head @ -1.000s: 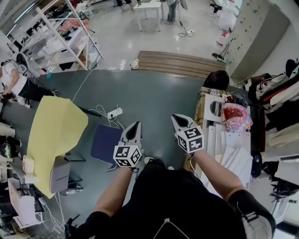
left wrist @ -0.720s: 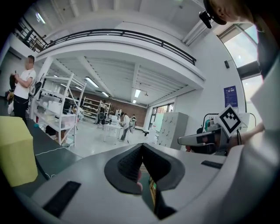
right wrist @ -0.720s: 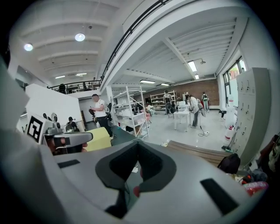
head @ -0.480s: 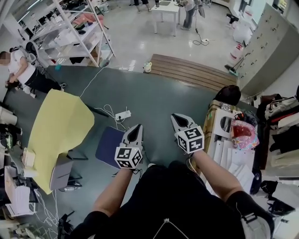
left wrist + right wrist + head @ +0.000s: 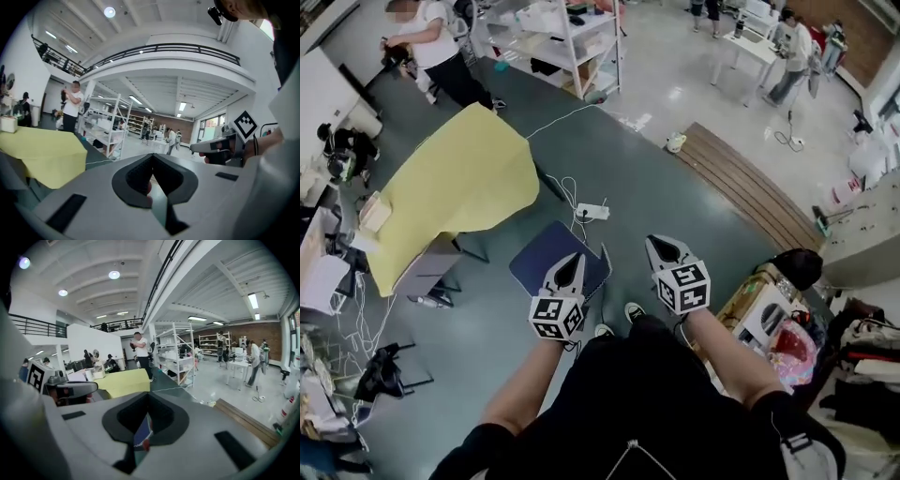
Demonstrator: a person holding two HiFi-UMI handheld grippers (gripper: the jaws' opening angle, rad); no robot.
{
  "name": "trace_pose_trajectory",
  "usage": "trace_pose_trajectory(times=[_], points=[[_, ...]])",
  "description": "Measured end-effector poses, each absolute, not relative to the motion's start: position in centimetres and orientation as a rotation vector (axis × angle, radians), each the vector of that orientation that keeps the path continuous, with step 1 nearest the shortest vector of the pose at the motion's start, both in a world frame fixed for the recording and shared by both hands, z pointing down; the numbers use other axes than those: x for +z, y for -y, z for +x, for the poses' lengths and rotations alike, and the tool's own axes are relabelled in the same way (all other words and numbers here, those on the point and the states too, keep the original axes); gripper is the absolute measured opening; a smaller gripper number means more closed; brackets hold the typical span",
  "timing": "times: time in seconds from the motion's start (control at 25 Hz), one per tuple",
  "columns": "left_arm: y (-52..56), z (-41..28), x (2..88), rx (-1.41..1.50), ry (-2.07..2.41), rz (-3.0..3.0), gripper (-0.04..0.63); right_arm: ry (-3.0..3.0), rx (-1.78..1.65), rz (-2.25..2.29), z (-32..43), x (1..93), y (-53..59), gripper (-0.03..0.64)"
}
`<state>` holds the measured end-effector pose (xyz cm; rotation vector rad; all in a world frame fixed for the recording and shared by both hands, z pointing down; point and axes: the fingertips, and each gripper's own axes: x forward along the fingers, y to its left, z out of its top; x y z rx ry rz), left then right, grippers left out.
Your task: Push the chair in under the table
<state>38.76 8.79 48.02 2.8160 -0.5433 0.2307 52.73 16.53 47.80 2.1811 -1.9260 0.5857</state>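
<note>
The chair (image 5: 546, 262) has a dark blue seat and stands on the grey-green floor, apart from the table (image 5: 450, 192) draped in yellow cloth to its upper left. My left gripper (image 5: 571, 260) is shut and empty, and its tip lies over the seat's near right corner. To the right of the chair, my right gripper (image 5: 660, 246) is shut and empty as well. In the right gripper view, a strip of the blue seat (image 5: 142, 432) shows under the closed jaws, with the yellow table (image 5: 123, 382) beyond. The left gripper view shows the yellow cloth (image 5: 42, 154) at left.
A white power strip (image 5: 592, 212) and its cable lie on the floor just beyond the chair. White shelving (image 5: 567, 37) and a standing person (image 5: 441, 56) are behind the table. A wooden platform (image 5: 750, 192) lies at the right, a cluttered desk (image 5: 764, 319) near right.
The view has swung left. The chair and yellow table have shifted from the left toward the middle, so the chair now lies straight ahead of both grippers. Both stay shut.
</note>
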Motion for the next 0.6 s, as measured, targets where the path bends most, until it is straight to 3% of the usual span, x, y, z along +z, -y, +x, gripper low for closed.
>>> trace_pose_trajectory(times=[0.6], points=[[-0.4,28.9,48.5,0.192,1.304,2.524,0.011,2.354,0.526,1.518,45.7,49.3,-2.2,0.014]])
